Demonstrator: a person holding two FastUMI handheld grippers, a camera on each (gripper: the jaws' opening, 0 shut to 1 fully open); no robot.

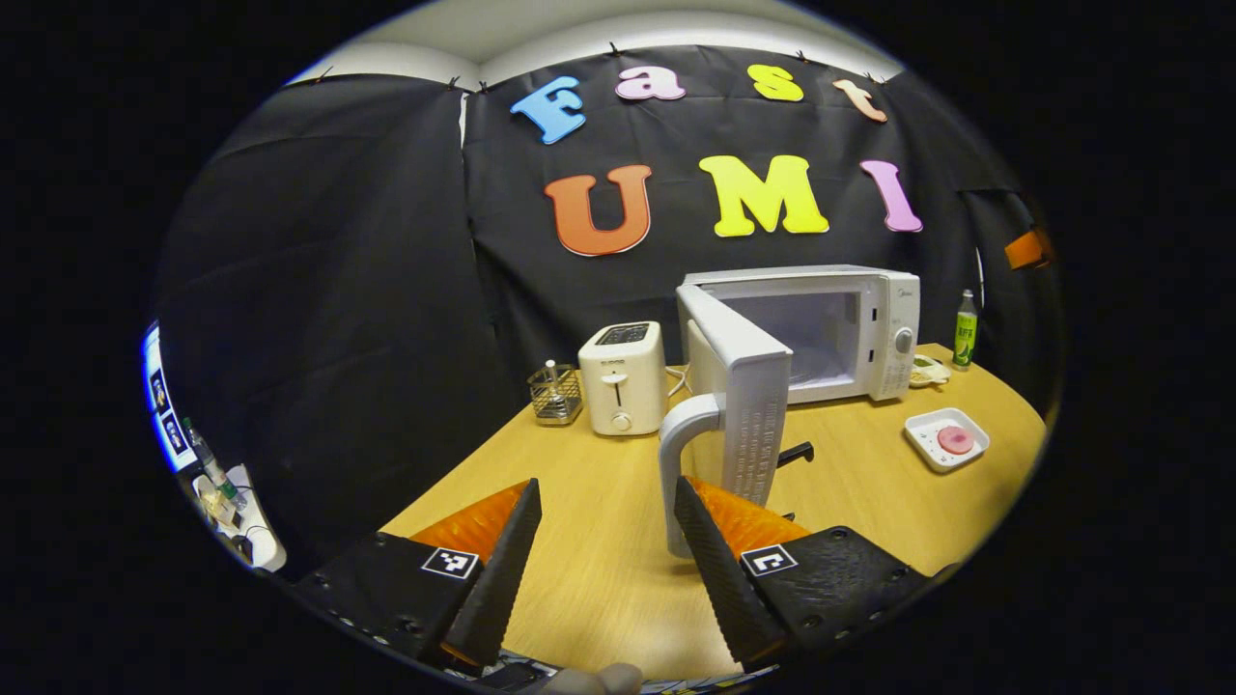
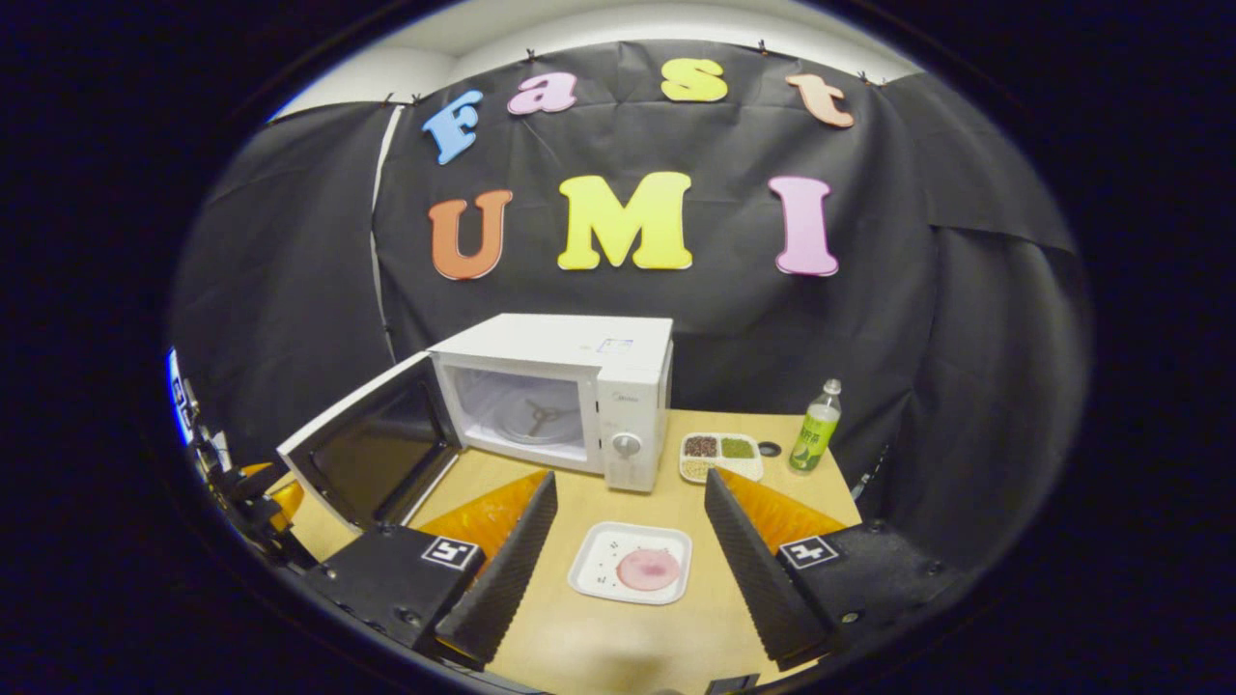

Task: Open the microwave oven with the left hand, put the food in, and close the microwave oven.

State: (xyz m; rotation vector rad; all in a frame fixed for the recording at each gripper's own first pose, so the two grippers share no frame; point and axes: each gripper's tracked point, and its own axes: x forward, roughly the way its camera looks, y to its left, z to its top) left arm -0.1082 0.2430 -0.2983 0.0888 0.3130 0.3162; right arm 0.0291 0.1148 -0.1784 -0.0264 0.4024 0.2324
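Observation:
The white microwave (image 1: 850, 328) stands at the back of the wooden table with its door (image 1: 748, 386) swung wide open toward me. The door's pale handle (image 1: 676, 454) stands just beside the right finger of my left gripper (image 1: 606, 502), which is open and empty. In the right gripper view the microwave (image 2: 618, 386) shows its empty cavity, with the door (image 2: 372, 454) hanging open at the left. A white plate (image 2: 603, 560) with a round pink piece of food (image 2: 648, 569) lies on the table between the fingers of my open right gripper (image 2: 630, 483), a little ahead of them. The plate (image 1: 927, 430) also lies right of the microwave door.
A white toaster (image 1: 623, 378) and a small wire basket (image 1: 556, 394) stand left of the microwave. A green bottle (image 2: 816, 428) and a divided tray of grains (image 2: 720, 454) sit at the back right. The table's edge curves round on the right.

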